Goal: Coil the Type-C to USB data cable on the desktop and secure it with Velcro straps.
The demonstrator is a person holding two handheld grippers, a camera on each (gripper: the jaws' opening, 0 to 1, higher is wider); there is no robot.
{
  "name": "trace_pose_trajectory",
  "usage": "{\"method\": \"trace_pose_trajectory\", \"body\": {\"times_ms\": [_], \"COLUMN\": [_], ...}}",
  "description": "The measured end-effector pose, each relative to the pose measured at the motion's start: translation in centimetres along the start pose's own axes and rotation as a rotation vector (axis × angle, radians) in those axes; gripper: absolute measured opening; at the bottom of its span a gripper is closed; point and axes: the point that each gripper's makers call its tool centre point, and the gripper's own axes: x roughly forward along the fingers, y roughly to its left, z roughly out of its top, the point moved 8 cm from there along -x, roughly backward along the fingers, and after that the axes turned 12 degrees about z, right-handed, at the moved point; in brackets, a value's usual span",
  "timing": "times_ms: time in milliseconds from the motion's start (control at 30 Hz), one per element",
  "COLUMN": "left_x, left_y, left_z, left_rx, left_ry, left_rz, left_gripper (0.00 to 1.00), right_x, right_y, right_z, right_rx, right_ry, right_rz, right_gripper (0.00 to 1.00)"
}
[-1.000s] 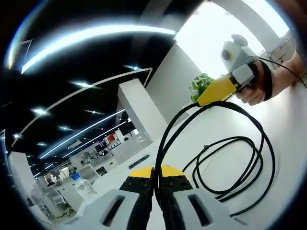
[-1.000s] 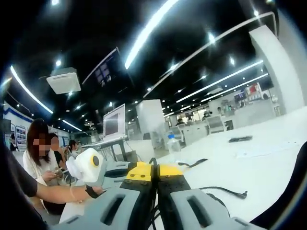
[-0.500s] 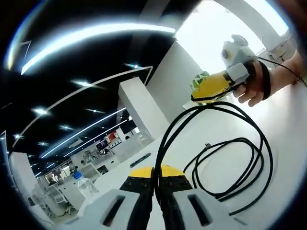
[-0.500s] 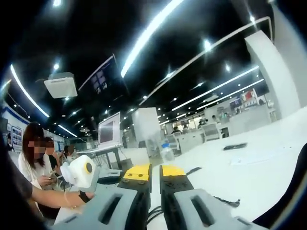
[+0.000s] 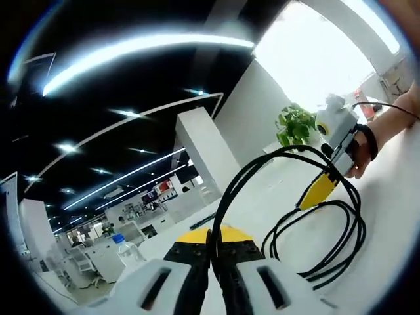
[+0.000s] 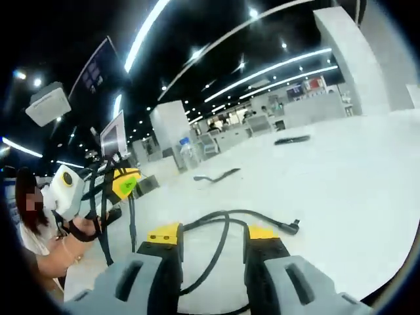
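- White desktop [image 6: 341,190]: broad, glossy surface carrying the work.
- Black data cable [image 5: 331,252]: lies in loose overlapping loops on the desktop, with one run rising off the surface in an arc to the left gripper. In the right gripper view the cable [image 6: 220,236] passes across the desktop between that gripper's jaws, and its plug end rests on the surface just beyond them.
- Left gripper [image 5: 211,244], grey with yellow tips: jaws pressed together with the cable pinched between the tips. In the right gripper view it [image 6: 121,187] is held up at the left with cable strands hanging from it.
- Right gripper [image 6: 213,235], same build: jaws stand wide apart, straddling the cable without clamping it. In the left gripper view it [image 5: 318,190] points down at the top of the loops, a hand [image 5: 361,147] behind it.
- Dark strap-like strip [image 6: 216,176]: lies flat on the desktop beyond the cable, well apart from both grippers.
- Clear water bottle [image 6: 187,152]: stands upright at the far desktop edge.
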Motion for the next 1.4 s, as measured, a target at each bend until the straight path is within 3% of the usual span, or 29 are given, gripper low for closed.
{"method": "trace_pose_trajectory", "body": {"times_ms": [100, 200, 333, 400, 600, 700, 967, 1400], "left_x": [-0.1, -0.2, -0.2, -0.2, -0.2, -0.3, -0.4, -0.8], "left_y": [0.1, 0.2, 0.7, 1.0, 2.2, 2.6, 3.2, 5.9], "left_z": [0.2, 0.3, 0.3, 0.2, -0.2, -0.3, -0.2, -0.7], "left_rx": [-0.013, -0.014, -0.039, -0.057, -0.182, -0.196, -0.200, -0.285], "left_ry": [-0.008, -0.014, -0.015, -0.012, 0.007, 0.007, 0.003, 0.015], "left_rz": [0.004, 0.011, 0.030, 0.038, 0.073, 0.092, 0.123, 0.225], "left_gripper": [0.04, 0.04, 0.04, 0.04, 0.04, 0.04, 0.05, 0.05], "right_x": [0.1, 0.0, -0.1, -0.3, -1.2, -1.7, -2.5, -4.0], "right_y": [0.3, 0.3, 0.2, -0.2, -1.0, -1.3, -2.0, -3.9], "right_z": [-0.6, -0.8, -0.7, -0.5, 0.6, 1.3, 2.3, 3.7], "right_rx": [0.064, 0.093, 0.196, 0.207, 0.211, 0.185, -0.002, -0.037], "right_ry": [0.008, 0.004, -0.009, -0.019, -0.075, -0.091, -0.085, -0.151], "right_rz": [0.010, 0.024, 0.060, 0.048, 0.017, -0.008, -0.104, -0.174], "right_gripper": [0.17, 0.15, 0.08, 0.03, 0.03, 0.03, 0.03, 0.02]}}
